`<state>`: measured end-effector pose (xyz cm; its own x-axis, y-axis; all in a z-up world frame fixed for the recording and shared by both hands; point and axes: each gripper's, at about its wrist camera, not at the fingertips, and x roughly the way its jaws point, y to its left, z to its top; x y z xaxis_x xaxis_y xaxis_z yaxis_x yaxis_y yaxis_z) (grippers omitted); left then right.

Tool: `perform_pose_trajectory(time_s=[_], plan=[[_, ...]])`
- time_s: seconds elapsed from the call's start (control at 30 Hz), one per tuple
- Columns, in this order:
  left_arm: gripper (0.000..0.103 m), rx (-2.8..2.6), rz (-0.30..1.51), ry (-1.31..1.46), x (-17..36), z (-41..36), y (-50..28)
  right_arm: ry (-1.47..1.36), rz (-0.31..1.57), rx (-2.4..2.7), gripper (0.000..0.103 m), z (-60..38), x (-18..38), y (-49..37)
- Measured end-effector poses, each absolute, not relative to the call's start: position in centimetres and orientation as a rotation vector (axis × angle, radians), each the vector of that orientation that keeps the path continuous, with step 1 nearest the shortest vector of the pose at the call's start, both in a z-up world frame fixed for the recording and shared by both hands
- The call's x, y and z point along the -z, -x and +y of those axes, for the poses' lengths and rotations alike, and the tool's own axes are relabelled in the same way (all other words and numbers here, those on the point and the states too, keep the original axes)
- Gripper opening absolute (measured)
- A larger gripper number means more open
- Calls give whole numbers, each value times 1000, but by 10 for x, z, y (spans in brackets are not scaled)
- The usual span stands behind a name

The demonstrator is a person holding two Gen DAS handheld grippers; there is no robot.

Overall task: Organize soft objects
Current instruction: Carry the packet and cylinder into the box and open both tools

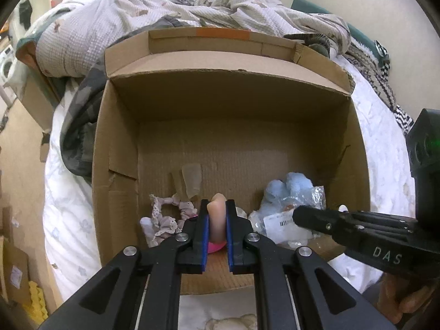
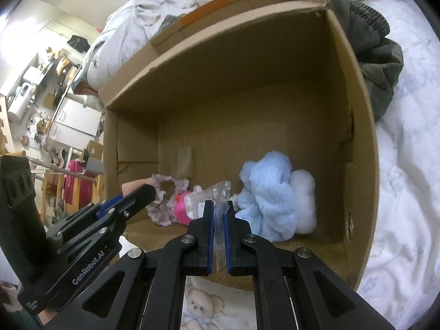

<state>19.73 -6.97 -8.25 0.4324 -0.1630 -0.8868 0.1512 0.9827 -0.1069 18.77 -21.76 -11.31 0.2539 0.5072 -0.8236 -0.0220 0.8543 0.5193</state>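
Over the open cardboard box (image 1: 228, 115) on the bed, from the left wrist view: left gripper (image 1: 217, 214) closed narrowly on a peach-coloured doll limb (image 1: 217, 206) with a scrap of pink beneath, held low inside near the front wall. Beside it on the box floor, one frilly grey fabric piece (image 1: 167, 217) to the left, one blue plush toy (image 1: 286, 189) to the right, partly under clear plastic packaging (image 1: 283, 220) bearing a barcode label; right gripper (image 1: 305, 216) reaching in over that packaging. Judged to be mid-placement: doll going into the box, release still to come. From the right wrist view: right gripper (image 2: 219, 217) pinched nearly shut on a clear plastic bag (image 2: 220, 192), just in front of the blue plush toy (image 2: 272, 195) and its white part. Left gripper (image 2: 143, 192) entering from the left above the frilly fabric (image 2: 162, 206) and the pink doll (image 2: 181, 209). Next move likely calls for easing both grips apart low down, so nothing bounces out, then backing clear of the walls. Count: one box, one doll, one plush, one fabric piece, one bag.
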Motion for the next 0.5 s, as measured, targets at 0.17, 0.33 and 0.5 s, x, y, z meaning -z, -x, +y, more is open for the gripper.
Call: perform_pose_trajectory(time_s=[0.17,0.33,0.5], plan=[[26,194,1114,13,83,-70,-195,-442,1276,-374,9,-219,112,-188],[67,141,1088,-19,81,-70,-193,-430,1276,-365,9,-218,112,-189],[67,119,1065,-28,73,-65,-191,-429,1269,-350,11,-220,108,-190]])
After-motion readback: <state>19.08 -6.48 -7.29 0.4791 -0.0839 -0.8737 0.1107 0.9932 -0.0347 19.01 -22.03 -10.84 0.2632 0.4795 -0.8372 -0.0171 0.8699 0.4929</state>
